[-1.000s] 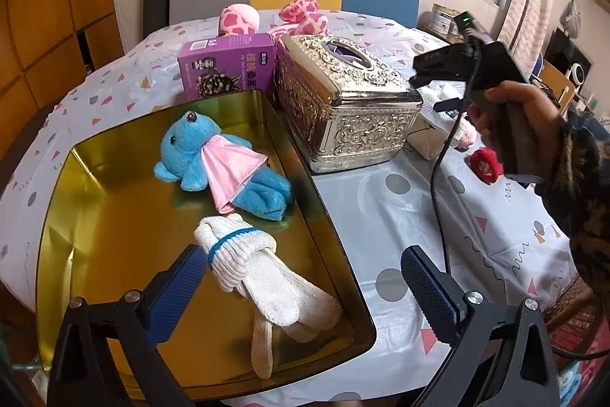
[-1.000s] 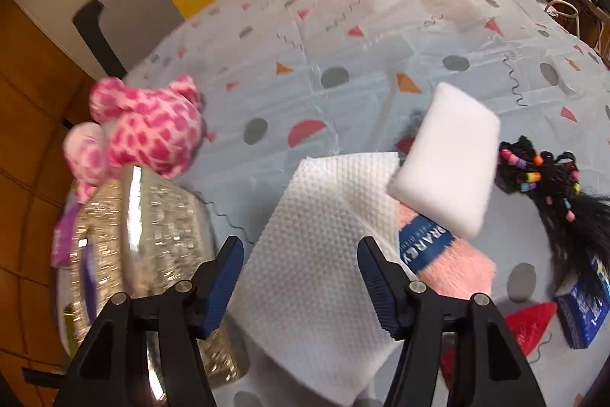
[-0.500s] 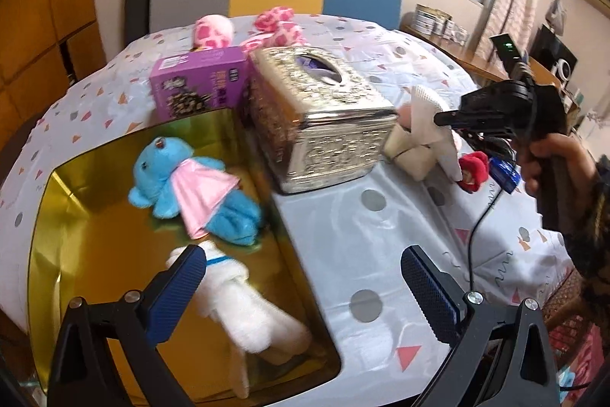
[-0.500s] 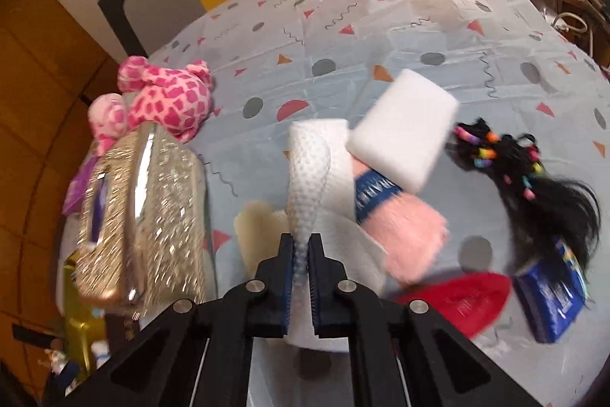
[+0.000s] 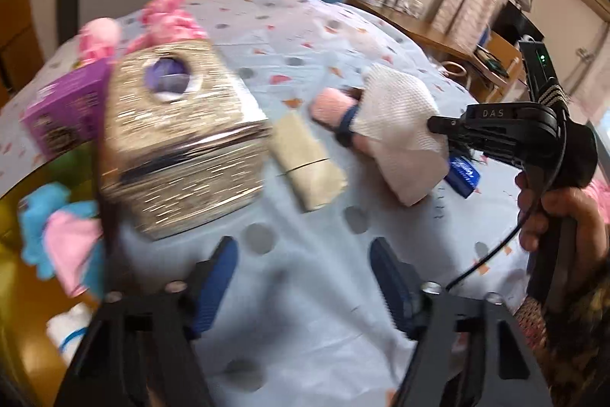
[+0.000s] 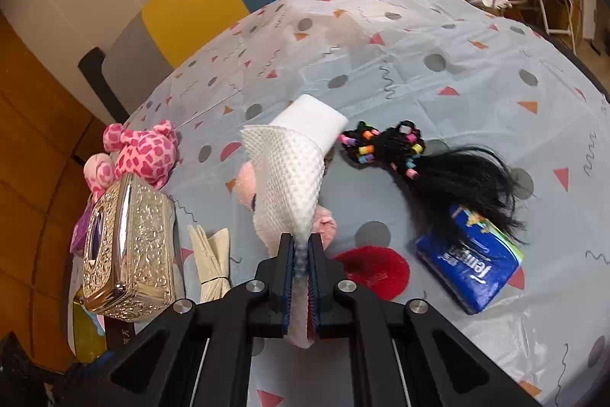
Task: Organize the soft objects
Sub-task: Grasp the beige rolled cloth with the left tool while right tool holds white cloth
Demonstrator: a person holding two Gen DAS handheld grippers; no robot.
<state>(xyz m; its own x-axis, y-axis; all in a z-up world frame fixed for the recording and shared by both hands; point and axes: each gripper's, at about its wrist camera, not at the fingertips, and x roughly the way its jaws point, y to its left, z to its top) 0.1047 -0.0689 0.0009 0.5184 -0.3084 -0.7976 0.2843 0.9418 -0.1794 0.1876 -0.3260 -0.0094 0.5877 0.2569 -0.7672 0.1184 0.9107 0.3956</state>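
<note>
Two jaws of the right gripper (image 6: 301, 254) pinch the white cloth (image 6: 289, 170); left gripper (image 5: 305, 277) gapes empty.

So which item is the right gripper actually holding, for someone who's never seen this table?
On the patterned tablecloth, beside the ornate metal tissue box, the right gripper pinches a white dimpled cloth. Unlike the smooth white sponge behind it, it is embossed and draped.
</note>
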